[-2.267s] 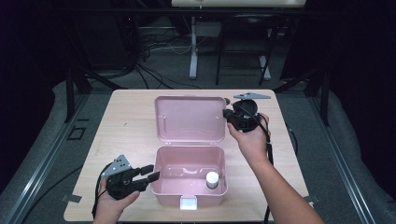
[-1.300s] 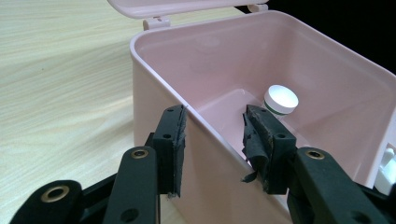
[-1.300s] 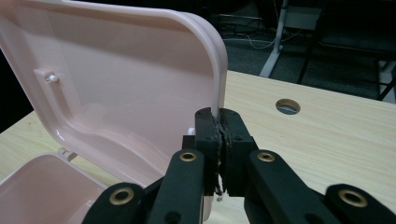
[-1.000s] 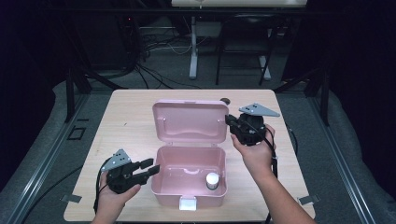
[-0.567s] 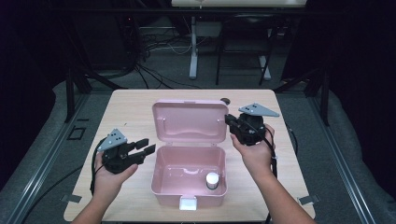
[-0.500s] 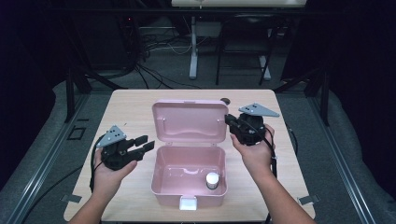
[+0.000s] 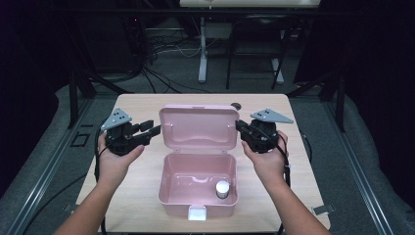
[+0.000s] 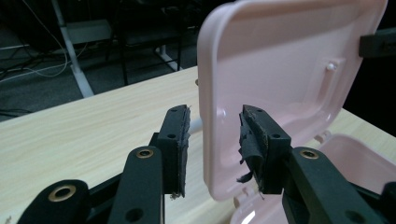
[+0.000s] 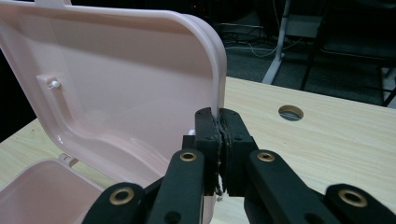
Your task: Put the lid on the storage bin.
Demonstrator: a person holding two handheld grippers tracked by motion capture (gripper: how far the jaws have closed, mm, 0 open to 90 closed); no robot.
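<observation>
My left tongs [image 8: 212, 140] held raised, jaws parted. My right tongs [image 9: 219, 140] raised opposite, jaws pressed together. Both forearms extended forward.

I am looking at a smooth, glossy pink plastic box [image 7: 197, 188] with a glossy lid [image 7: 198, 126], sitting on a pale matt wood-grain worktop [image 7: 139, 106]. The right tool [image 9: 219, 156] is showing matt black plastic links and frayed, rough pads [image 9: 212, 135].
</observation>
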